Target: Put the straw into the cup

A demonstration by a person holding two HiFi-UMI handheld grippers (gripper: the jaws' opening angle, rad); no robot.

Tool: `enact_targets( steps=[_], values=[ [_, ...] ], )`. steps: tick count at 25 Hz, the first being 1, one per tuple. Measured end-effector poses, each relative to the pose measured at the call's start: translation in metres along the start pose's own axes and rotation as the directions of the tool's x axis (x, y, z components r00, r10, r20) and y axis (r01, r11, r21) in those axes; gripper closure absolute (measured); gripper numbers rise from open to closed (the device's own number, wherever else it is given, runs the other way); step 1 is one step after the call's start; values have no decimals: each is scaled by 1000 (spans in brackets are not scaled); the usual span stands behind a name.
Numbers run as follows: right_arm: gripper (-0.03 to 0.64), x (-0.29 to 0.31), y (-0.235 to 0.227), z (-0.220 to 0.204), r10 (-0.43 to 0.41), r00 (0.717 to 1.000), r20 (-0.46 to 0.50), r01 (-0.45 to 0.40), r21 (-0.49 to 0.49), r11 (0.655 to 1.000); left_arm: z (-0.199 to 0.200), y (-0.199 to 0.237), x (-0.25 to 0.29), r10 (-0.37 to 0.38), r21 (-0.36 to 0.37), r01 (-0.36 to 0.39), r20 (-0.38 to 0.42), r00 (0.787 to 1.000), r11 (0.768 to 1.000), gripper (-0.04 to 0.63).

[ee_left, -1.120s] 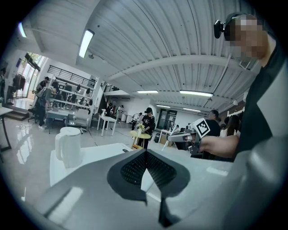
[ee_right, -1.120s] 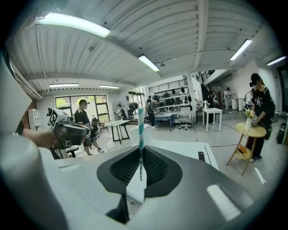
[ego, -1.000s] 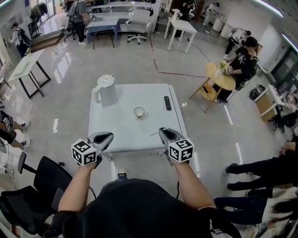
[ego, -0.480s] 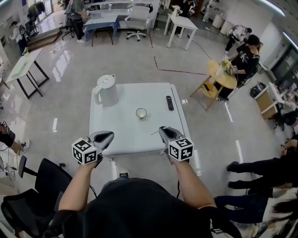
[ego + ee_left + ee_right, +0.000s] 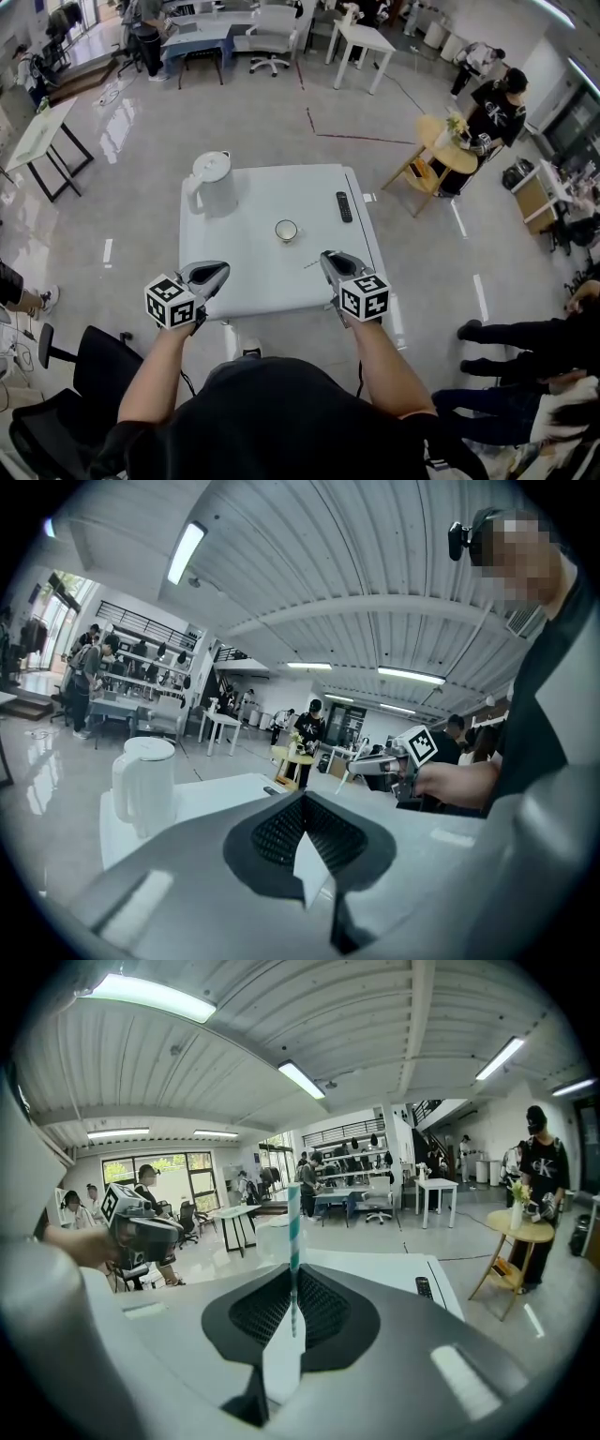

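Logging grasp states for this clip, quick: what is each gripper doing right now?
Left gripper: closed, nothing between its tongs.
Right gripper: closed on the teal-and-white striped straw.

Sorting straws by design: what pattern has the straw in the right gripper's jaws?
The thin straw is teal-and-white striped; clearest in the right gripper view.

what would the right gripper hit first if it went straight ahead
Probably the cup: the right gripper, shut on the straw, points across the table toward it. Its own view centres the kettle beyond, so held high it might clear the cup and reach that instead; height is unclear.
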State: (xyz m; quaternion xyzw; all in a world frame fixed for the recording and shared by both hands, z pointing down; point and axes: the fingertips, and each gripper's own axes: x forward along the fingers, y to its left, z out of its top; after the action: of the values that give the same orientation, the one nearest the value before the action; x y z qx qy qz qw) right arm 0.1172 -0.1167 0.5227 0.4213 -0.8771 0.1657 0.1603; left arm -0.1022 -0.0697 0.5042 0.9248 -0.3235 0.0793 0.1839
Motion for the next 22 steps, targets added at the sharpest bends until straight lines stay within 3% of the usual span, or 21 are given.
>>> enact_targets(
  steps=[22],
  values=[
    [566,50,-9,28,-42,999,-5,42,21,999,25,60,18,-54,3,54,-22,998,999,595]
  ],
)
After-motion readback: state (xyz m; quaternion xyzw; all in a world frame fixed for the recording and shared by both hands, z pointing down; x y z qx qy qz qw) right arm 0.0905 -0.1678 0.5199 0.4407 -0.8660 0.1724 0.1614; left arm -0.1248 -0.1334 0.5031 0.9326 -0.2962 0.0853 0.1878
